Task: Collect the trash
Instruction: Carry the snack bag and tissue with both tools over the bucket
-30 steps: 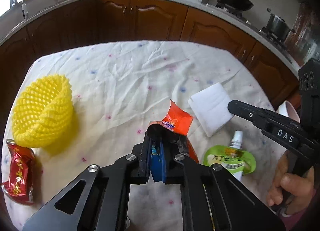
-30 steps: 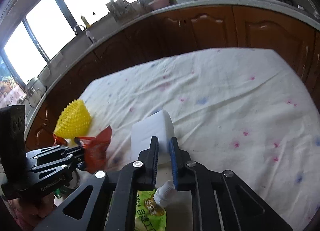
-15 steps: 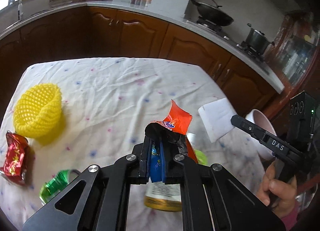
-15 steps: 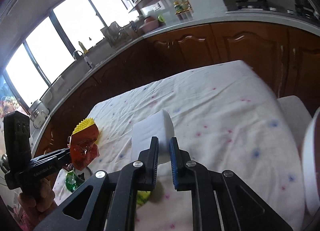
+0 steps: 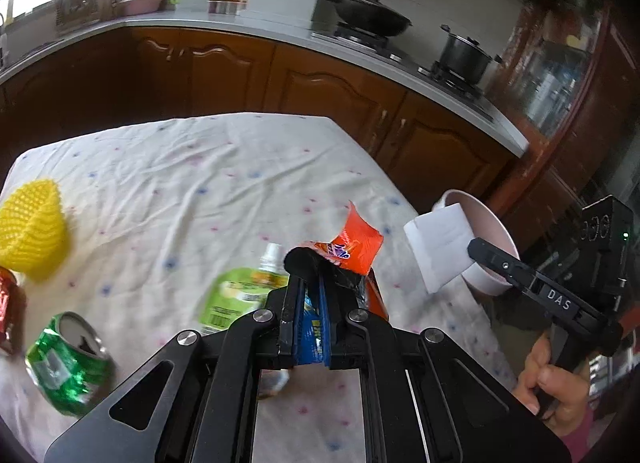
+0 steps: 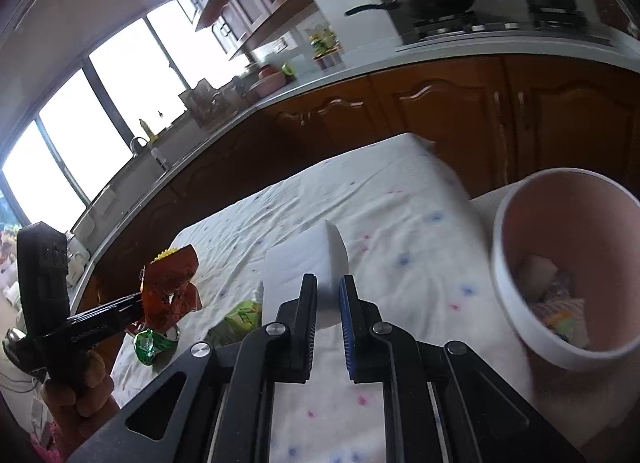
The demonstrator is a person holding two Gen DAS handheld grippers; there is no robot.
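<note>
Trash rides in both grippers: the left gripper (image 5: 310, 295) is clamped on an orange wrapper (image 5: 356, 245), the right gripper (image 6: 328, 299) on a white tissue (image 6: 304, 263). To the right, off the table's edge, the bin (image 6: 516, 303) stands nearer the tissue hand.

Your left gripper (image 5: 310, 295) is matte black with silver screws and blue finger pads (image 5: 312, 323). Your right gripper (image 5: 476, 249), at right, reads "DAS" in white; a pink sleeve (image 5: 580, 437) shows lower right.
</note>
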